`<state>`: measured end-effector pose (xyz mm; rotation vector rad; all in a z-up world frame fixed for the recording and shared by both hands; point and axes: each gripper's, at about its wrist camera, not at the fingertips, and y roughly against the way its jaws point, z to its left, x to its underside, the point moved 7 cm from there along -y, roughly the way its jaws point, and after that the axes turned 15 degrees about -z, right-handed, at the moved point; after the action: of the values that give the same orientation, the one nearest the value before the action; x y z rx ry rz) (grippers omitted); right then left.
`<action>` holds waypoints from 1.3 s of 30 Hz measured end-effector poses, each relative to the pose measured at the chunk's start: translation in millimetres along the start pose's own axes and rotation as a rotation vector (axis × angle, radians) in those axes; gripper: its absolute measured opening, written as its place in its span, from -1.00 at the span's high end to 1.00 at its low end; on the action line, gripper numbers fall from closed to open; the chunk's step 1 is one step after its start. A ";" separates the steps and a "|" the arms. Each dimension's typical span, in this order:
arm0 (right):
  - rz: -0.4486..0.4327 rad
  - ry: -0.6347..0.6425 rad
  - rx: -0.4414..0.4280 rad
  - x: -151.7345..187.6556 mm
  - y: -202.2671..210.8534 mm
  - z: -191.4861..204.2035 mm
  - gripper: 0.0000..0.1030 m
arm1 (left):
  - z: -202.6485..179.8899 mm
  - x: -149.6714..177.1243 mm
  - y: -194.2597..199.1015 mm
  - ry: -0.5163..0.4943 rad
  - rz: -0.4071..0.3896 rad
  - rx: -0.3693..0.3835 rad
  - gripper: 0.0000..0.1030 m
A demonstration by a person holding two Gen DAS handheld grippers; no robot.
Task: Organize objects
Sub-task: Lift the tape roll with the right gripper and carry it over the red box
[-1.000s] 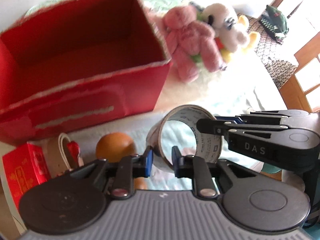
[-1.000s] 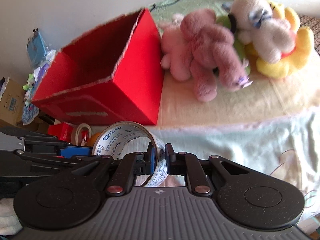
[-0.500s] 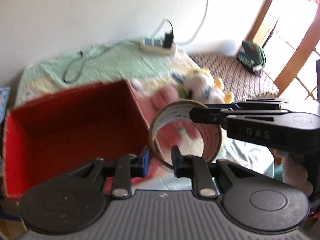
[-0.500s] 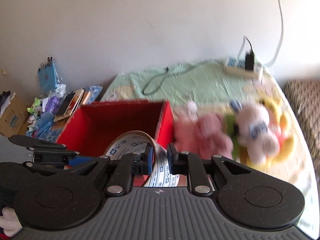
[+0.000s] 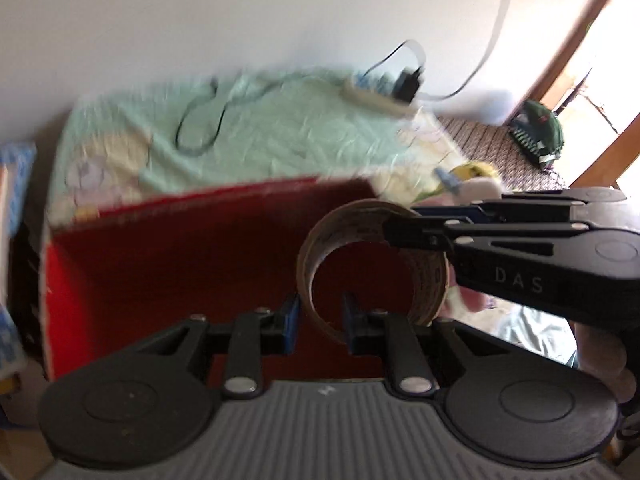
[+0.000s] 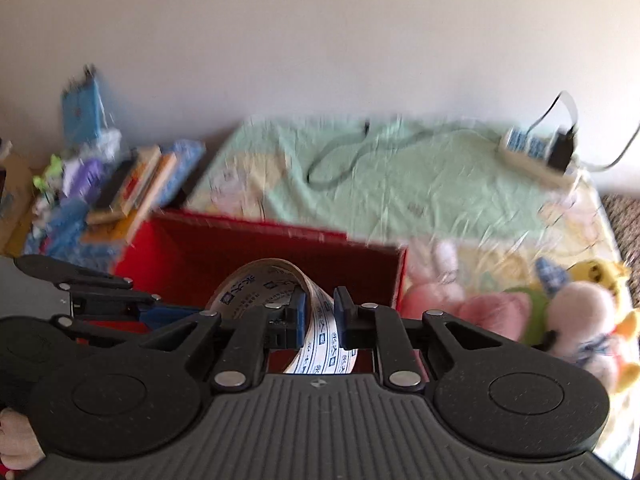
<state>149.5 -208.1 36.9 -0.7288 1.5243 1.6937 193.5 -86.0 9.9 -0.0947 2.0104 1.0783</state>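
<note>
A roll of printed packing tape [image 5: 430, 276] hangs in the air, held by both grippers at once. My left gripper [image 5: 320, 318] is shut on the roll's lower left wall, one finger outside and one inside the ring. My right gripper [image 6: 320, 314] is shut on the tape roll [image 6: 260, 280] across its band; in the left wrist view it reaches in from the right onto the upper rim. The roll hovers above the open red box [image 5: 180, 264], whose dark red inside [image 6: 240, 252] shows below it. Nothing else is visible inside the box.
Plush toys, pink [image 6: 496, 312], white [image 6: 580, 304] and yellow [image 6: 600, 276], lie right of the box on a pale green cloth [image 6: 400, 184]. A power strip [image 6: 532, 156] with cables sits at the back. Stacked books [image 6: 132, 188] stand left of the box. A person's hand [image 5: 600, 348] shows at right.
Both grippers have lifted the tape roll from beside the box's front up over its open top. The views now look down into the box, and the plush toys have slid to the right.
</note>
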 end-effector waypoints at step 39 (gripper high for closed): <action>0.185 -0.042 -0.023 29.4 -48.1 -13.6 0.28 | 51.8 44.9 -54.0 -0.045 0.143 -0.051 0.39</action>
<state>171.2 -215.9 -16.4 -0.5749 1.5862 1.8525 219.6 -69.4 -71.7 0.0473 1.9730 1.2112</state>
